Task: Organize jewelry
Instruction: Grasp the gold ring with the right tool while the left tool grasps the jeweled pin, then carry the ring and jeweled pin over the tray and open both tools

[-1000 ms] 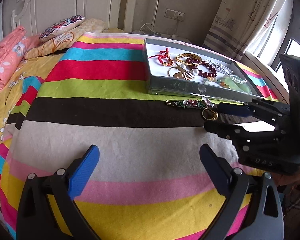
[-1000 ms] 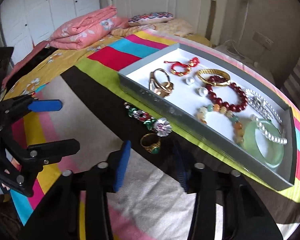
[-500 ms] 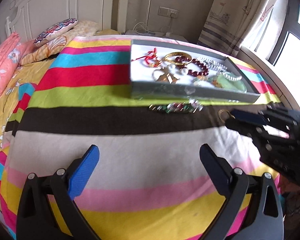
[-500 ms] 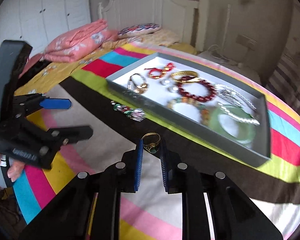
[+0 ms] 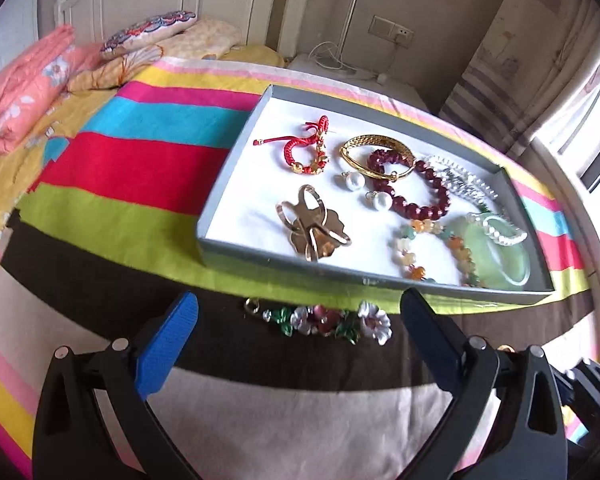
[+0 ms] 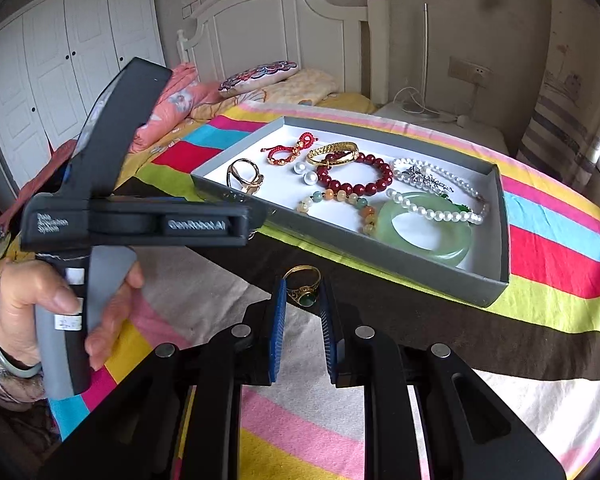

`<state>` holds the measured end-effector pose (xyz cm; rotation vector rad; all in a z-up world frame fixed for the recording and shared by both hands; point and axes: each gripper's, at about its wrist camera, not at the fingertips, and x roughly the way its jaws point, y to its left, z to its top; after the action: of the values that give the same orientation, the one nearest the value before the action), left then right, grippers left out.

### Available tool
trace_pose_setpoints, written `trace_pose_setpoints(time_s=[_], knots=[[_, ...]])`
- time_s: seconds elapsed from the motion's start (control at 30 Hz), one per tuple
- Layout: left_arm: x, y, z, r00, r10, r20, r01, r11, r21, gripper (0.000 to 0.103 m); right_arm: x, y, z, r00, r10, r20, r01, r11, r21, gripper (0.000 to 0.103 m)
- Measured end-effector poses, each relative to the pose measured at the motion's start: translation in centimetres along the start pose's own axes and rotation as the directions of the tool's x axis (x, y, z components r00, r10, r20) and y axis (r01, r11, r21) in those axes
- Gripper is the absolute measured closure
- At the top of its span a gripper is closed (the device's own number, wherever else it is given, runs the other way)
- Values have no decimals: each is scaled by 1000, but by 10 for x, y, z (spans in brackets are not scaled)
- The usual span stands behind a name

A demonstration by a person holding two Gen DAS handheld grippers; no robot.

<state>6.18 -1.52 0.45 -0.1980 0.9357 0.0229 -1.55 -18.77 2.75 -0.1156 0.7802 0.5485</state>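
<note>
presently a gold ring (image 6: 302,285) with a green stone is clamped between the blue pads (image 6: 278,330) of the right gripper (image 6: 303,300), raised above the striped bedspread (image 6: 560,256) just short of the near wall of the grey tray (image 6: 420,268). the band is presented toward the tray and the stone toward the camera. the left gripper (image 5: 300,328) is held with its fingers wide apart, nothing between them; a flower brooch (image 5: 328,320) is seen on the dark stripe just ahead of them, close beside the tray's near wall. the long axis of the brooch is laid left to right, parallel to that wall, its clasp ring at the left end.

counted in the tray: one red cord bracelet (image 5: 306,152), one gold bangle (image 5: 376,156), one dark red bead bracelet (image 5: 412,190), two loose pearls (image 5: 356,180), one gold flower clip (image 5: 314,224), one mixed-colour bead bracelet (image 5: 432,252), one green jade bangle (image 5: 496,256), one pearl strand (image 6: 436,196). whether the silver piece is separate cannot be told.

a hand (image 6: 40,304) is seen on the left gripper's handle.
</note>
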Motion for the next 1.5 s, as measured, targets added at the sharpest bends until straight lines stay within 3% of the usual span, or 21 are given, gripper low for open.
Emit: trace_pose_setpoints(time_s=[0.13,0.23,0.47,0.57,0.7,0.83,0.9,0.97,1.07,1.2,1.27,1.5], knots=[[5,-9,-4,998,65,-14,-63,993,100,3,-4,-3,-1,1000,5,9,-5,1000,11,85],[-2,-4,-16,997,76,-23,-72,987,141,2,-6,-5,-2,1000,11,16,-12,1000,20,85],[-32,44,-46,995,97,-16,-95,992,81,3,-3,-2,-4,1000,18,6,-18,1000,20,85],[-39,57,-46,998,61,-16,-60,997,39,3,-2,-2,-4,1000,17,5,-18,1000,18,85],[-36,51,-39,1000,15,-16,-15,999,37,3,-2,-1,-5,1000,18,6,-18,1000,17,85],[-26,32,-34,1000,23,-4,-22,996,88,4,-1,0,-5,1000,23,5,-23,1000,16,85],[-23,25,-34,999,44,13,-46,993,107,11,-1,-1,-5,1000,24,5,-24,999,20,85],[-24,19,-35,997,75,35,-79,987,143,32,0,-2,-5,1000,27,4,-27,999,28,85],[-29,19,-39,997,67,44,-74,981,178,48,-1,-3,-5,1000,29,8,-29,999,33,85],[-34,21,-45,997,48,57,-59,975,215,59,-2,-2,-5,1000,25,9,-25,999,28,85],[-36,21,-48,998,32,59,-45,970,238,80,-3,-1,-6,1000,25,10,-25,999,25,85],[-45,28,-58,999,-17,50,3,964,266,81,-3,2,-5,999,31,10,-31,999,13,85]])
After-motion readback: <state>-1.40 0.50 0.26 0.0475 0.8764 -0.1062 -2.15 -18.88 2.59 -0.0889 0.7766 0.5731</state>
